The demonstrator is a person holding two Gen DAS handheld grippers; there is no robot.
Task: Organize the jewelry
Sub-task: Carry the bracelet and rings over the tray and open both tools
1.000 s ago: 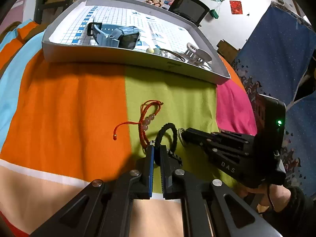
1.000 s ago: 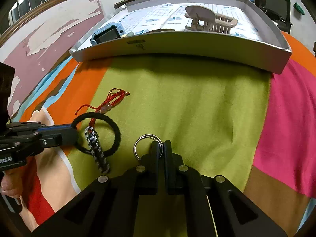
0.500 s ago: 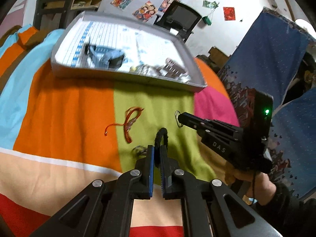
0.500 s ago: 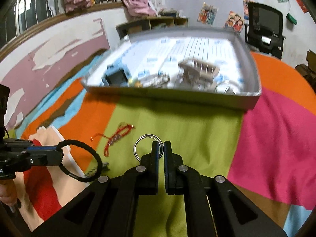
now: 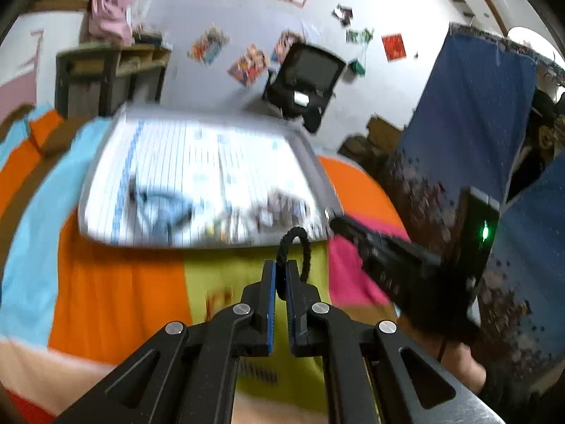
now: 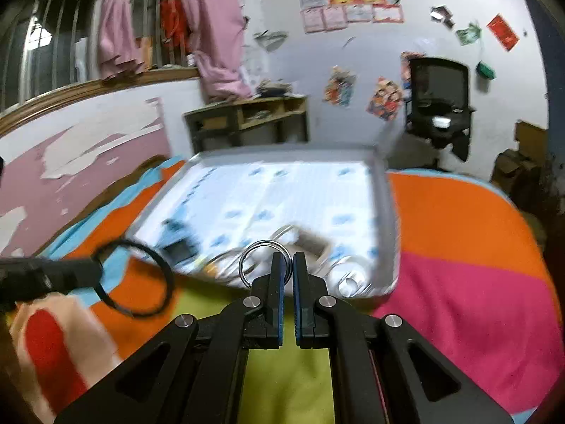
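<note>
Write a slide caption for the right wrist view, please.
Right gripper holds a metal ring near the tray; left gripper carries a black bracelet.

A black office chair [image 6: 438, 99] stands right of the wooden shelf [image 6: 247, 116]; pink curtains [image 6: 212, 28] hang above the shelf.

A white wall [image 6: 353, 70] carries posters [image 6: 386, 97] and a row of paper sheets [image 6: 353, 0], with a black office chair [image 6: 439, 95] and a wooden shelf unit [image 6: 247, 120] standing against it. On the left, pink curtains [image 6: 212, 28] hang by a barred window [image 6: 42, 46], above a pink wall with peeling paint [image 6: 70, 169]. A striped bedspread [image 6: 459, 229] in orange, pink, green and blue covers the bed, and a dark blue cloth [image 5: 476, 113] hangs at the right.
</note>
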